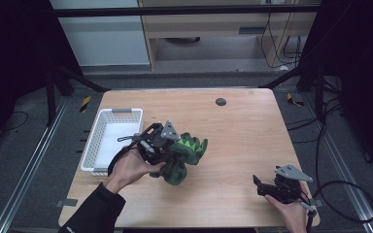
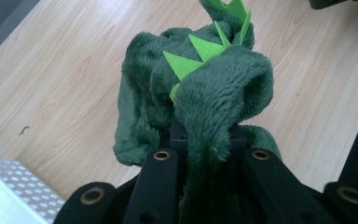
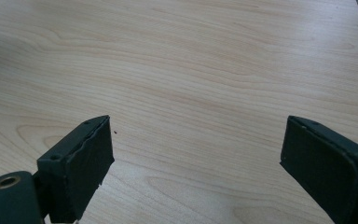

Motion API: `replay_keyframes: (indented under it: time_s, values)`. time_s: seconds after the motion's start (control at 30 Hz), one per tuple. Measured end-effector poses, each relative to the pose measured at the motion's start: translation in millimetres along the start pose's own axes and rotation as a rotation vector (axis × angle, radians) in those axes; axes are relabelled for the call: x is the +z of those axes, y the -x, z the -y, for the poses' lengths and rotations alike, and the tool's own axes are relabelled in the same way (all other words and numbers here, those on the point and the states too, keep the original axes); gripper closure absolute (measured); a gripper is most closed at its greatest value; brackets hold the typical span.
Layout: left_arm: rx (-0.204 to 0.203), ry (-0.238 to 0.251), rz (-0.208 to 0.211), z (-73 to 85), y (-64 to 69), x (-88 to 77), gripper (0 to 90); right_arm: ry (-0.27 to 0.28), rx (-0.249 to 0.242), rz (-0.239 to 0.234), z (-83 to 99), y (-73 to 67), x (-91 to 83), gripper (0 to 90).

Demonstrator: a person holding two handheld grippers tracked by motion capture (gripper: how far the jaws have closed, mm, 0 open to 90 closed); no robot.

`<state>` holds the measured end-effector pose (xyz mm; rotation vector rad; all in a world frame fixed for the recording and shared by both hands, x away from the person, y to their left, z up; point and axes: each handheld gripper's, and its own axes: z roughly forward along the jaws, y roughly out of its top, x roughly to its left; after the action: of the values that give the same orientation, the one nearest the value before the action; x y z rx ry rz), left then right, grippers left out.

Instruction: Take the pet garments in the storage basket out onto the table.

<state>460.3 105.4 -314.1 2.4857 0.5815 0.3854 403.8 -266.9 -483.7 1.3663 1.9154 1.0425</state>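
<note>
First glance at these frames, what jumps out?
The green plush dinosaur with bright green spikes, mid-table, pinched by the left tongs, which are shut on its fabric. Just left of it sits a white perforated basket. The right tongs are wide open above bare wood near the table's right front corner.

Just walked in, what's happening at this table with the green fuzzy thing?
A person is working at a wooden table with a handheld claw in each hand. The left claw is clamped on a green plush dinosaur toy with light green spikes, right beside a white plastic basket at the table's left side. The right claw sits open over bare wood near the right front corner, holding nothing.
</note>
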Motion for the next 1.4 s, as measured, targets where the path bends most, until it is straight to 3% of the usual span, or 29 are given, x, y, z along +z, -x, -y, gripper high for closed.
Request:
replay_keyframes:
  time_s: [0.53,1.4]
  values:
    - [0.037,-0.038,0.04,-17.6,12.3,30.2,80.2,0.006,-0.003,0.006,-0.4,1.3,-0.7,8.9]
    - [0.064,-0.103,0.09,-20.0,21.2,72.1,80.1,0.007,-0.006,0.01,-0.6,1.5,-0.4,8.8]
